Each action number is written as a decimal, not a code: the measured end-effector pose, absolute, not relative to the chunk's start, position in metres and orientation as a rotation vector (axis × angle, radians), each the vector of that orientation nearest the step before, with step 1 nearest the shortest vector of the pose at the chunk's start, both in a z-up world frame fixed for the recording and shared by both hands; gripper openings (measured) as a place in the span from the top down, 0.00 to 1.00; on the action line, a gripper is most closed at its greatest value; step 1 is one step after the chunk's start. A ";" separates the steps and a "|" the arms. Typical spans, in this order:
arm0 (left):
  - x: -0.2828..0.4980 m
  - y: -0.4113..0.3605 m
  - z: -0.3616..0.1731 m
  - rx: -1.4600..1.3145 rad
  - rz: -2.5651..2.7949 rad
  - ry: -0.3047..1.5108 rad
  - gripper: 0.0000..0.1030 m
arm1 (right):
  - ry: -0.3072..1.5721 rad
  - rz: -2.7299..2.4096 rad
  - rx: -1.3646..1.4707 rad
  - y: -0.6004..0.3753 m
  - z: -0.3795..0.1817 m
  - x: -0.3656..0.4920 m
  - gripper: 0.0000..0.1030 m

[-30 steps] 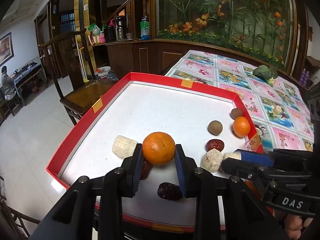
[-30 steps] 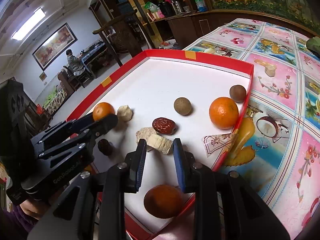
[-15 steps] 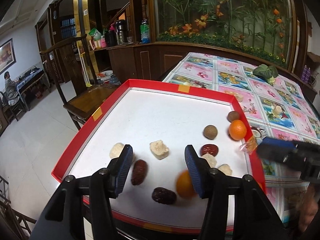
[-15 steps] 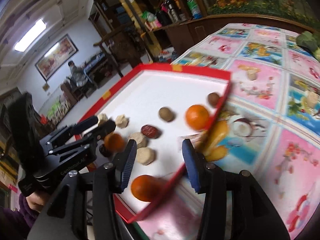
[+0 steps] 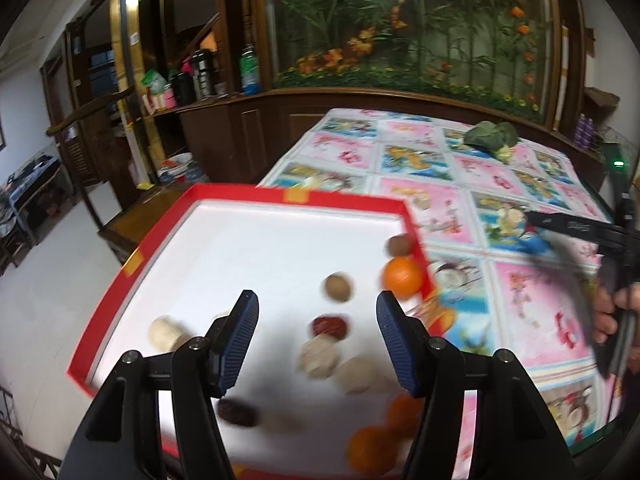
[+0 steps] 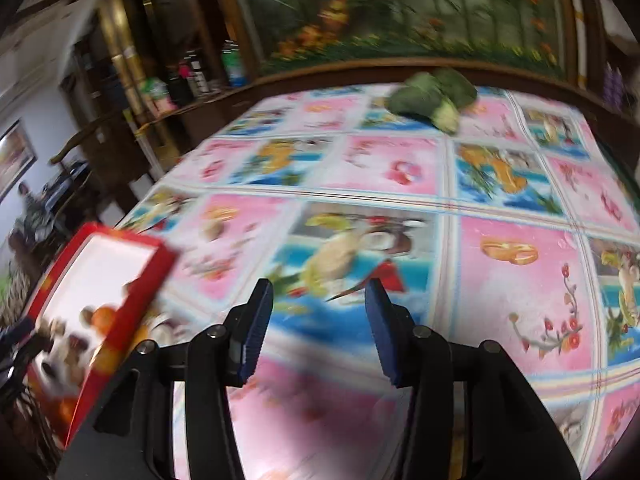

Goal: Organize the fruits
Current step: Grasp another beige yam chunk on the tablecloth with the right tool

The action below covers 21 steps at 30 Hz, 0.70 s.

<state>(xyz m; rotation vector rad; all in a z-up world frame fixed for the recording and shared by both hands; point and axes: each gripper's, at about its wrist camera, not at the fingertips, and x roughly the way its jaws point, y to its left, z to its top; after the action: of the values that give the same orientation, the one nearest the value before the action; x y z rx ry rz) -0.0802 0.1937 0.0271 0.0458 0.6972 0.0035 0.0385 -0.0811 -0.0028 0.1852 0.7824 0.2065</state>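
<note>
A red-rimmed tray [image 5: 344, 198] with a white floor holds the fruit. One orange [image 5: 402, 278] rests against its right rim, and two blurred oranges [image 5: 370, 450] lie at the near edge. Brown round fruits [image 5: 338, 288], red dates [image 5: 330, 326] and pale chunks [image 5: 320, 358] are scattered in between. My left gripper [image 5: 316, 308] hovers over the tray with its jaws opening; its pads press on nothing. My right gripper [image 6: 319, 292] stands open over the flowered tablecloth [image 6: 520, 280], right of the tray [image 6: 132, 300], holding nothing. In the left wrist view it is a blur [image 5: 560, 236].
A green leafy vegetable [image 6: 432, 98] lies at the table's far side. Dark wooden cabinets [image 5: 240, 132] with bottles stand behind the table. A wooden chair [image 5: 132, 224] and the tiled floor lie beyond the tray's left edge. A hand [image 5: 612, 312] grips the right tool.
The left gripper let go of the orange, which now lies near the tray's front edge, and its jaws spread. The right gripper opened and swung right, off the tray onto the tablecloth.
</note>
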 end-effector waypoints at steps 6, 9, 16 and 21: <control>-0.044 0.160 0.044 0.058 -0.043 0.704 0.36 | 0.830 0.196 0.123 -0.061 -0.011 0.070 0.52; -0.017 0.147 0.047 0.043 -0.040 0.737 0.36 | 0.863 0.187 0.100 -0.056 -0.019 0.076 0.62; 0.064 0.094 0.035 0.114 -0.103 0.884 0.36 | 0.882 0.204 0.098 -0.064 -0.022 0.077 0.75; 0.117 0.073 0.009 0.163 -0.118 1.048 0.36 | 0.932 0.221 0.245 -0.091 -0.021 0.082 0.75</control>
<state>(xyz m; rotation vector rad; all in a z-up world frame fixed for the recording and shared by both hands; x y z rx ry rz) 0.1173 0.0733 0.0086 0.1626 1.0478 -0.1180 0.0824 -0.0915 -0.0213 0.2445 0.9315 0.2209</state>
